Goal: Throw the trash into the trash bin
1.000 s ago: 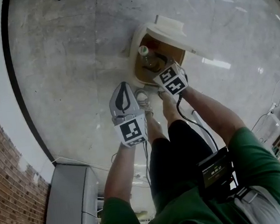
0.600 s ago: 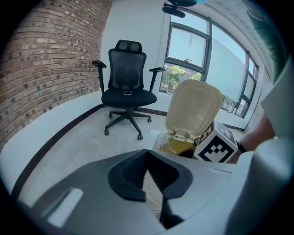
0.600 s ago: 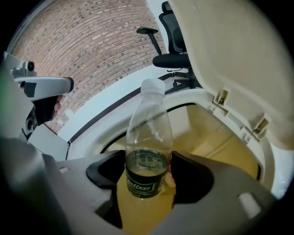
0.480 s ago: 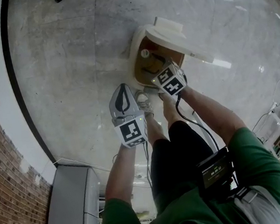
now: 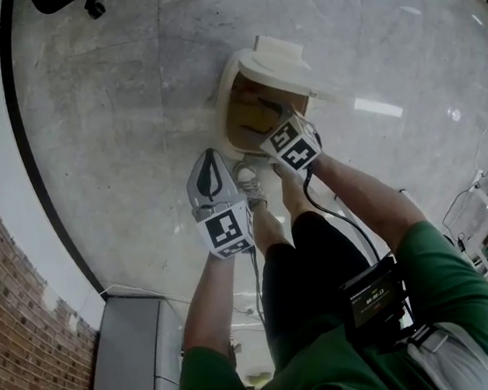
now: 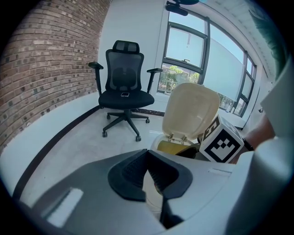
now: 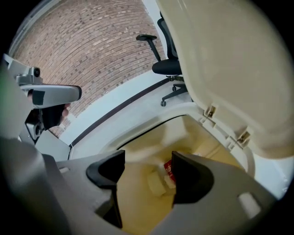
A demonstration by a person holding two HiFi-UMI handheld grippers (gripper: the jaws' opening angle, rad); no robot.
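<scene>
The trash bin [image 5: 228, 112] stands on the floor just ahead of the person's shoe [image 5: 248, 180], its hinged lid [image 7: 239, 59] swung up and back, the mouth wide open; it looks like thin, light plastic that would tip under a careless knock. The right forearm reaches forward and down, bringing the right gripper [image 7: 147, 167] over the bin's near rim and pointing into the opening; its jaws stand well apart with nothing between them. The left arm is bent, with the left gripper [image 6: 154, 174] off to the bin's side, jaws drawn together at the tips and empty. The trash [image 7: 157, 183] lies at the bottom of the bin, a pale piece touching something red-labelled [image 7: 168, 170]; both seem light, smooth packaging, best pinched across the middle if ever lifted.
</scene>
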